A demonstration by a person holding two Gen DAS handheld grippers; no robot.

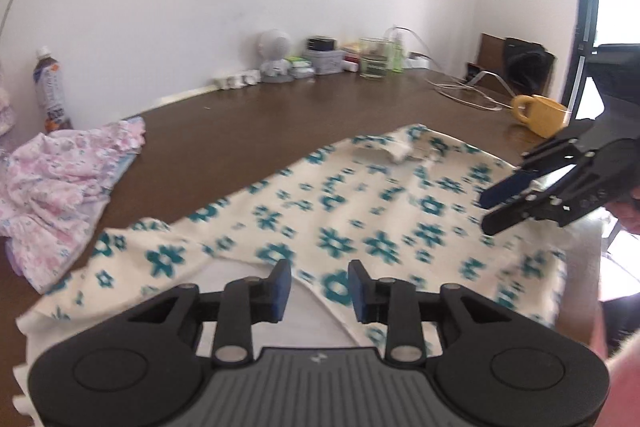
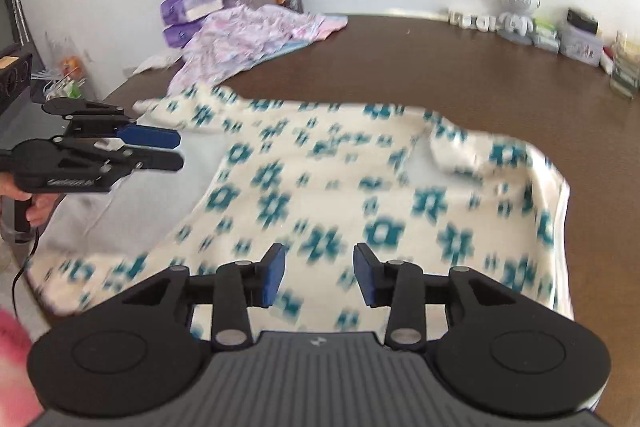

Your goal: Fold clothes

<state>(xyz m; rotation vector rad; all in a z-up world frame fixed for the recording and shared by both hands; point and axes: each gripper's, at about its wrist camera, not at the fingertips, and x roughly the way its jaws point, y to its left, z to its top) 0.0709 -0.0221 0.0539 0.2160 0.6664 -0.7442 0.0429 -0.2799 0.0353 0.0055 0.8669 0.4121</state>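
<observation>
Left wrist view: hovering with jaws apart, left gripper (image 1: 319, 287) and right gripper (image 2: 320, 275), both holding nothing, above a cream shirt (image 1: 360, 211) lying spread on a brown table (image 1: 280, 115).

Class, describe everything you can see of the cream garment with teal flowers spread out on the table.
The cream garment looks like soft knit, patterned all over with blurred teal flower shapes. It lies spread mostly flat on the brown table, partly over a white cloth, one sleeve reaching toward the pink clothes pile. A white neckline opening shows at its far right. Both the left hand-held gripper and right hand-held gripper hover open above it, gripping nothing.
</observation>
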